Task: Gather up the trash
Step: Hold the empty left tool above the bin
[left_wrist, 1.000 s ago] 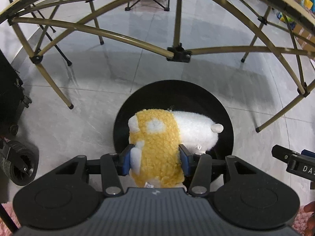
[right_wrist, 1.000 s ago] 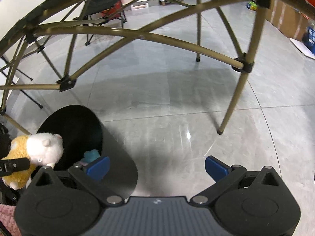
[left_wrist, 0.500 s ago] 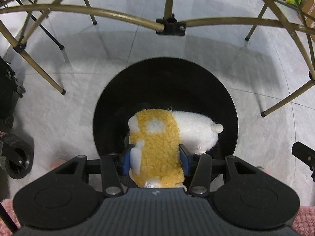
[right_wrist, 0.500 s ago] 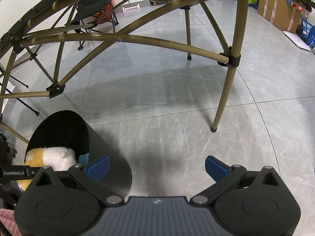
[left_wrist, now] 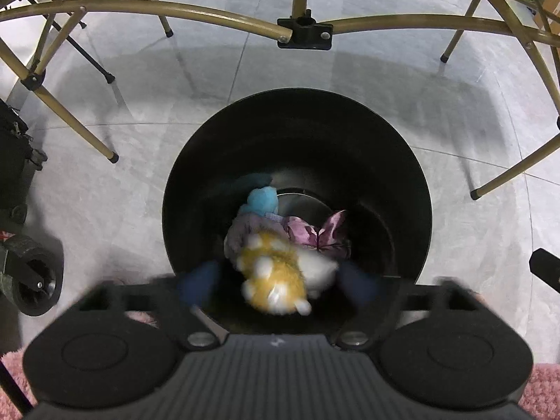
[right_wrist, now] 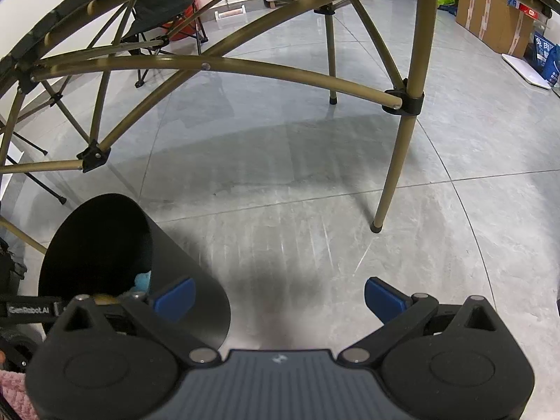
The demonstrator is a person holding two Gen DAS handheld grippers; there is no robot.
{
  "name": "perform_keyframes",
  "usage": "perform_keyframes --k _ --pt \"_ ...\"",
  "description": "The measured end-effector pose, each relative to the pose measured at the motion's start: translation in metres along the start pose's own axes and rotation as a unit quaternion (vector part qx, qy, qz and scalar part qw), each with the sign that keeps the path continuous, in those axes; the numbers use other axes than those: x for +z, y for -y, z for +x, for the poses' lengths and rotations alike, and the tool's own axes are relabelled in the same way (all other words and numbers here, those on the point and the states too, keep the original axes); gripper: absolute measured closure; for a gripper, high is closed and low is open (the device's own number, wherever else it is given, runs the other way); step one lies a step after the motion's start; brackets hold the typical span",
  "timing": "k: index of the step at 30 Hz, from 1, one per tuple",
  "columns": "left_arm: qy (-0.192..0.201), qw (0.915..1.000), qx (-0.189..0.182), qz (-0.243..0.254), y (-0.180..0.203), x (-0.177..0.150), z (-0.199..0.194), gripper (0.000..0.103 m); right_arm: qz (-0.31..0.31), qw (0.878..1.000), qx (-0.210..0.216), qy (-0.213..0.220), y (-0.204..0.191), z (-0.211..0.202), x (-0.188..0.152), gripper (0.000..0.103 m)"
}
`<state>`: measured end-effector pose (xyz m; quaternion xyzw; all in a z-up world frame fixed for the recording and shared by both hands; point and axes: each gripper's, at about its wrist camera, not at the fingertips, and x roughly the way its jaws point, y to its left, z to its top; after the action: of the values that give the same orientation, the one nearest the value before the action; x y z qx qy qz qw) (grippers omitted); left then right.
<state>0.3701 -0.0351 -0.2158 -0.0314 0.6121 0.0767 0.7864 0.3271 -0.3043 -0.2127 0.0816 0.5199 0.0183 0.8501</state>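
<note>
Seen from the left wrist camera, the left claw point(left_wrist: 276, 280) points steeply down over the mouth of a round black plastic trash bin point(left_wrist: 196, 161) that stands on a pale grey tiled floor point(left_wrist: 105, 192). Its jaws are opening, and the blue pads point(left_wrist: 197, 285) show as blurred shapes at either side, clear of the toy between them. That toy, a yellow and white fluffy plush animal point(left_wrist: 280, 273), is blurred and lies inside the bin, near the rim closest to the camera, touching neither pad. Deeper in the bin, just beyond the plush animal, lie a light blue soft toy point(left_wrist: 262, 201), a pale lilac piece of cloth point(left_wrist: 241, 232) and a crumpled shiny pink wrapper point(left_wrist: 315, 234). Above the bin arches a frame of brass-coloured metal tubes point(left_wrist: 140, 7) joined by black plastic connectors point(left_wrist: 304, 33), its legs resting on the floor around the bin. To the left of the bin stands a black rubber wheel point(left_wrist: 33, 280). From the right wrist camera, the right claw point(right_wrist: 280, 295) hangs over bare floor to the right of the bin, its jaws spread wide with nothing between them. The bin's dark outer wall sits just beside the claw's left blue pad point(right_wrist: 175, 294). Brown cardboard boxes point(right_wrist: 490, 10) stand far beyond the bin, at the upper right.
</note>
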Motion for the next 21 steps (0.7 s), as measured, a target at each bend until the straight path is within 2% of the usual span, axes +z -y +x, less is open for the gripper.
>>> perform_keyframes --k 8,21 --pt "-0.009 0.9999 0.013 -0.002 -0.0036 0.0002 0.0038 0.0 -0.001 1.0 0.0 0.0 0.002 0.0002 -0.0017 0.0" --pt "-0.011 0.9998 0.013 -0.002 -0.0044 -0.0031 0.004 0.0 -0.005 1.0 -0.001 -0.001 0.0005 0.0009 -0.0035 0.0"
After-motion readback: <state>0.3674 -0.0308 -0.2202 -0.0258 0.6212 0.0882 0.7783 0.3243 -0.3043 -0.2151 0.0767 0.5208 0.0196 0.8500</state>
